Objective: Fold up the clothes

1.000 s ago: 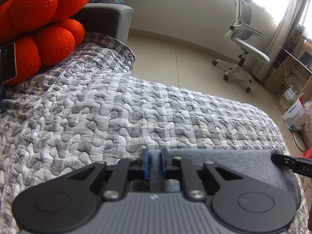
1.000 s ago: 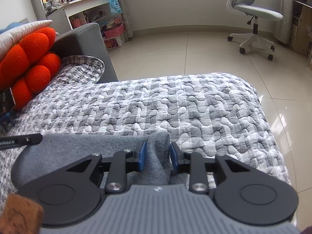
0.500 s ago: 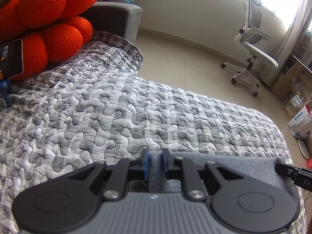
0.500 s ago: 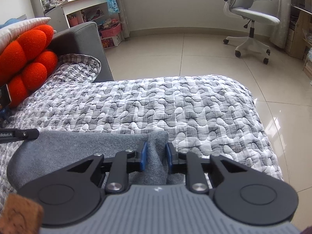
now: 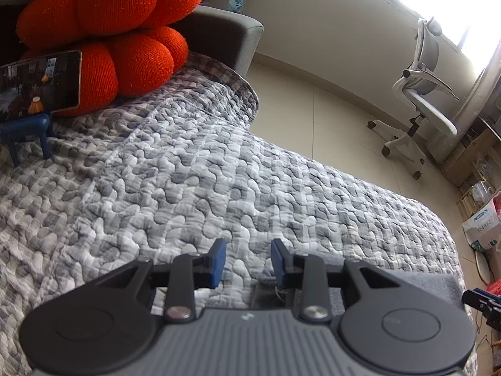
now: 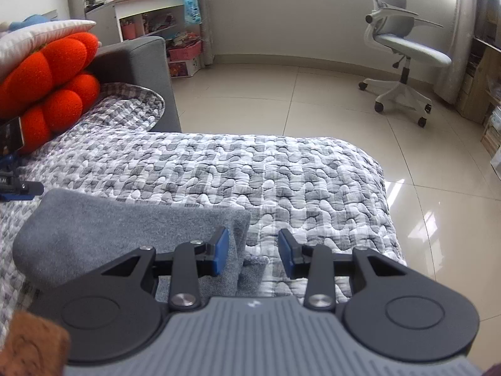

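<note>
My left gripper's body hides most of the grey garment. The phone is cut off at the frame edge; I cannot read its screen. A brown object at the corner stays unidentifiable.

Right gripper with jaws opening over the right edge of the folded grey garment, pads not pressing it, on the checked quilt near the bed's foot edge.
</note>
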Demonstrator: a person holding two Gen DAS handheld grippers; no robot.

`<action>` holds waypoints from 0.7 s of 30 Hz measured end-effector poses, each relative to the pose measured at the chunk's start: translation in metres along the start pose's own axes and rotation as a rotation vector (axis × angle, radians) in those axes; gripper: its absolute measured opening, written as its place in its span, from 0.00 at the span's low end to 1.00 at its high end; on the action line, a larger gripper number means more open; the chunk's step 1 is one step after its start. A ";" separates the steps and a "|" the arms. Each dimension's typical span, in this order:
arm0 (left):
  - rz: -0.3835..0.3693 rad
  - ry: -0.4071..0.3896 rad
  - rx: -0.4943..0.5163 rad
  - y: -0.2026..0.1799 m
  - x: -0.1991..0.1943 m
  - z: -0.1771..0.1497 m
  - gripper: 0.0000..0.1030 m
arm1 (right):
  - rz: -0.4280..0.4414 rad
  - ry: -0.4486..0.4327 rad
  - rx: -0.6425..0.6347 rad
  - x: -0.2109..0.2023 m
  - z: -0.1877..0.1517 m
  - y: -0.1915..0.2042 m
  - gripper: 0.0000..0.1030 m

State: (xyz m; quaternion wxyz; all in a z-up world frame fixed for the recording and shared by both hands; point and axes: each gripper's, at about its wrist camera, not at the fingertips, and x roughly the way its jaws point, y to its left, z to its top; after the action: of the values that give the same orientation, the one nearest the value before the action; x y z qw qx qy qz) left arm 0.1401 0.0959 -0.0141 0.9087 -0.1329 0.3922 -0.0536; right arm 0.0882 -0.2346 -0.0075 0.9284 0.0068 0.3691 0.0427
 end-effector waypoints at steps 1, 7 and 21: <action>-0.017 -0.001 0.000 -0.002 -0.001 -0.001 0.31 | 0.008 0.001 0.001 -0.001 -0.001 0.000 0.38; -0.097 0.021 -0.008 -0.015 0.005 -0.005 0.35 | 0.044 0.012 0.091 0.003 0.000 -0.012 0.39; -0.100 0.061 0.043 -0.025 0.037 -0.003 0.36 | 0.138 0.042 0.185 0.028 0.004 -0.018 0.39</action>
State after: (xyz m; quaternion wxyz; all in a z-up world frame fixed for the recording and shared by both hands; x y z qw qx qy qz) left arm 0.1632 0.0634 -0.0349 0.8952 -0.1309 0.4113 -0.1112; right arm 0.1126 -0.2501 -0.0244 0.9107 0.1167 0.3895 0.0725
